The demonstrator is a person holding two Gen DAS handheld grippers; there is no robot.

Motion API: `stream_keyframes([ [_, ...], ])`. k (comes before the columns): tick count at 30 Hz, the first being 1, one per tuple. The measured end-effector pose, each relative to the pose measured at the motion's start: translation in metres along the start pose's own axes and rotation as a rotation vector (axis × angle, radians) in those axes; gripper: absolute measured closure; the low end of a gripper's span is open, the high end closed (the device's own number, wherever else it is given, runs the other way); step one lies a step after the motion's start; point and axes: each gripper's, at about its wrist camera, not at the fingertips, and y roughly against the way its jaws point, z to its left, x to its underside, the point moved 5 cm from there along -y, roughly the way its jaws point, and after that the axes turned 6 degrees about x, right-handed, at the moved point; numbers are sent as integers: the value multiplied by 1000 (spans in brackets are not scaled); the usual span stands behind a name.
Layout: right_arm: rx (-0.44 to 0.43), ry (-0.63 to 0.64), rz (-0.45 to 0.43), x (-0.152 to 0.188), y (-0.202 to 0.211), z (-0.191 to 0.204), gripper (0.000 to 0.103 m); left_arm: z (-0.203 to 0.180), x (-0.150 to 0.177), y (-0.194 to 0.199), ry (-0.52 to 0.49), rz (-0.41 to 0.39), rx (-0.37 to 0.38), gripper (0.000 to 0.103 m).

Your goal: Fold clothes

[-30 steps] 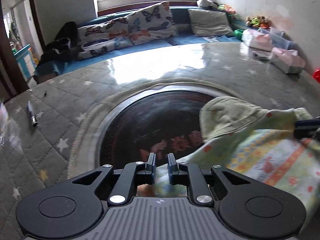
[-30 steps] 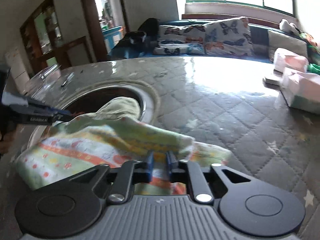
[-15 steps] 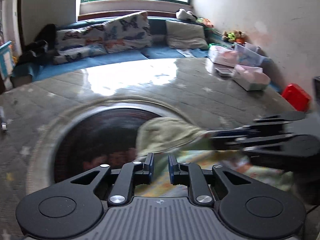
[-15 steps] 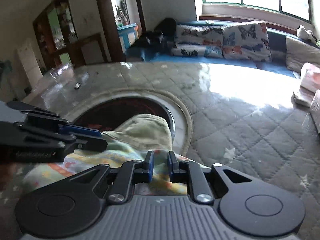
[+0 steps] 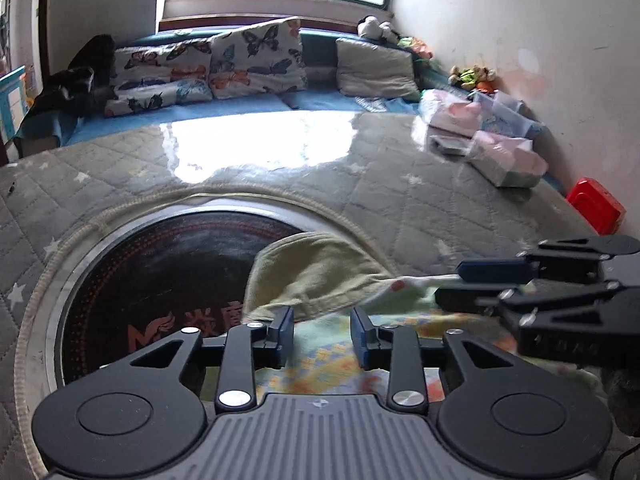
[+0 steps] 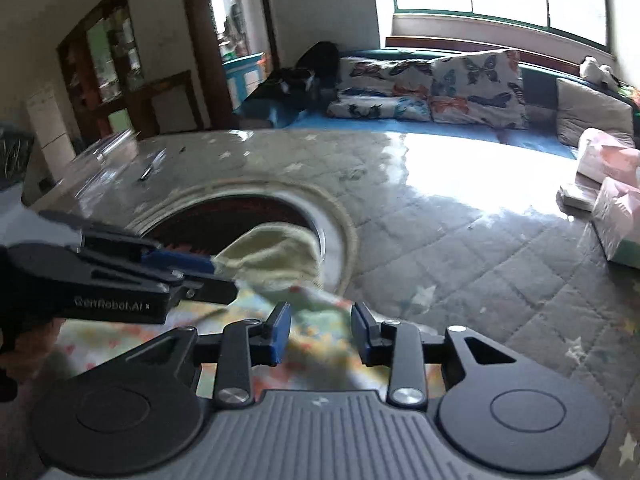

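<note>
Patterned garment (image 5: 320,344) lies beneath both spread grippers, left (image 5: 322,334) and right (image 6: 320,334).

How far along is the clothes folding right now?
Done: the patterned garment lies partly doubled over on the quilted table, its green lining showing. In hand: nothing; the left hand-held gripper and right hand-held gripper are both open above the cloth. Left: more folds look needed for a tidy bundle.
</note>
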Motion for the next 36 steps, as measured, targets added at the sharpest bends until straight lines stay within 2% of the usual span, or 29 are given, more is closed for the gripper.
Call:
stream_keyframes([
  [6,33,-25,20,12,5,-9,70,-26,16,20,-54,-9,43,69],
  [15,-26,74,-23,23,38,28,69,-46,45,39,-96,-25,49,66],
  [25,-19,157,-6,56,51,47,69,-43,76,61,-73,-37,31,64],
  [35,14,117,-1,82,74,30,66,-25,96,94,-21,-94,-10,59],
  [36,15,111,-1,83,76,27,66,-21,97,96,-12,-94,-21,56],
])
